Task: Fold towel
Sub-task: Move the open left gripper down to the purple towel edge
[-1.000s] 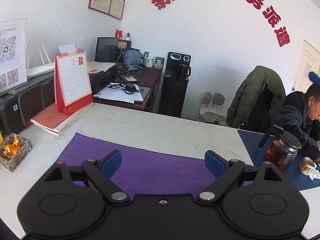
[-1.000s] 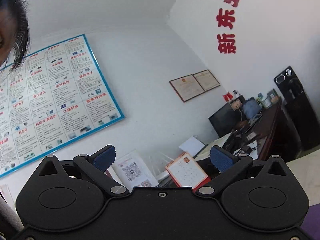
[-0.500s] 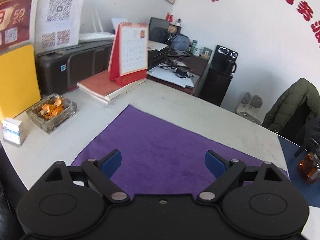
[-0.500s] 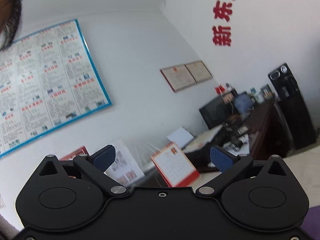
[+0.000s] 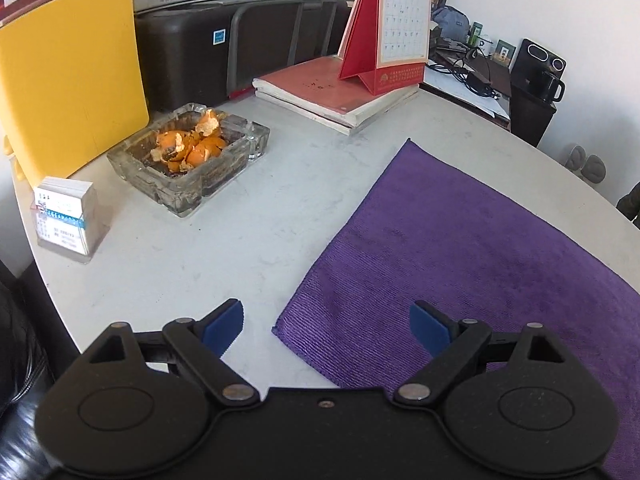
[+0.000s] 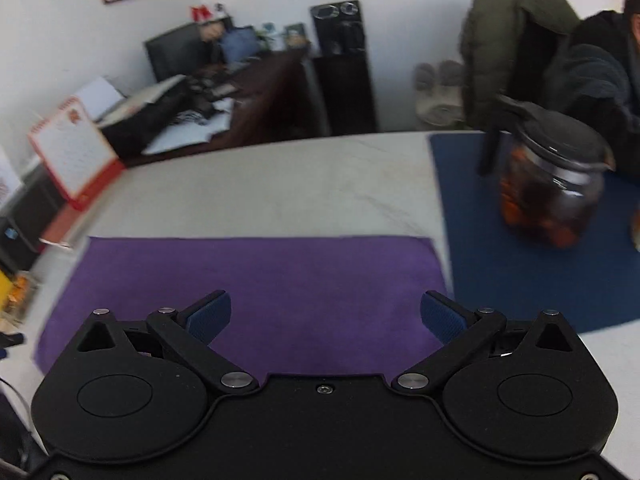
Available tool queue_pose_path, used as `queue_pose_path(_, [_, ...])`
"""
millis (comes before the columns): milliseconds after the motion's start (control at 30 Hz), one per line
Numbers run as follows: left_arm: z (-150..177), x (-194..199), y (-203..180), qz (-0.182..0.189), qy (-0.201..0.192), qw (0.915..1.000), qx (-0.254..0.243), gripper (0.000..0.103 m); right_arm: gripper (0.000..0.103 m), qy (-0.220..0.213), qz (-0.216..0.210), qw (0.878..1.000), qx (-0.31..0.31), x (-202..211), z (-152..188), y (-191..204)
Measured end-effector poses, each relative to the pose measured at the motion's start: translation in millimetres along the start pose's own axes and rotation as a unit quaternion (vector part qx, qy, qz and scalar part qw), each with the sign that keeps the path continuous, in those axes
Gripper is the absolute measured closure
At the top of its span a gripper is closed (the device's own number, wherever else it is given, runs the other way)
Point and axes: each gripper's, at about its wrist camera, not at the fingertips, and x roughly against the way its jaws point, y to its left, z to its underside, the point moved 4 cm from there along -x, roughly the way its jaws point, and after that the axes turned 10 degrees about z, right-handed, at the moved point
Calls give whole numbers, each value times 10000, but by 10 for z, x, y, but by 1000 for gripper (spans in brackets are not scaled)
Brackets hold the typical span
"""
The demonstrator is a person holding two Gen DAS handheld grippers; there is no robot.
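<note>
The pale, lightly mottled stone worktop [image 5: 224, 232] carries everything, and the flat rectangular purple microfibre towel [image 5: 480, 248] lies spread out on it in a single layer, its surface smooth apart from faint ribbing. To the towel's right, just beside its short edge, a dark blue cloth mat [image 6: 520, 272] covers that part of the worktop, and on the mat stands a clear glass teapot with a black lid and handle [image 6: 548, 184], holding dark amber liquid. Beyond the towel's far left corner a stack of thick books with a red cover [image 5: 332, 96] rests on the worktop, with a red-framed tent-shaped desk calendar [image 5: 392, 28] standing on top. Left of the towel, well apart from it, sits a square clear glass ashtray [image 5: 188, 160] filled with orange peel, and nearer still a small clear holder of white cards [image 5: 64, 216]. The left black tongs with blue pads [image 5: 326, 326] hang above the towel's near left corner, their jaws wide apart and narrowing slightly, nothing clamped. The right tongs [image 6: 326, 318] hover over the towel's near edge, jaws apart and empty.
</note>
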Motion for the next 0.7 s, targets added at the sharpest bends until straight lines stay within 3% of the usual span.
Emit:
queue_pose_path(133, [10, -147, 54, 49, 282, 9996, 59, 23, 0, 451, 438, 9975, -335, -102, 385, -167])
queue_pose_path(267, [17, -223, 62, 31, 486, 9988, -60, 27, 0, 723, 593, 9930, -719, -84, 632, -226])
queue_pose_path(433, [4, -276, 95, 66, 496, 9987, -64, 32, 0, 599, 552, 9929, -872, -37, 688, -120])
queue_pose_path(600, [7, -326, 161, 176, 599, 9980, 33, 53, 0, 526, 503, 9931, -924, 0, 660, 12])
queue_pose_path(700, [23, -329, 189, 250, 669, 9974, 90, 57, 0, 556, 457, 9927, -970, 11, 643, 54])
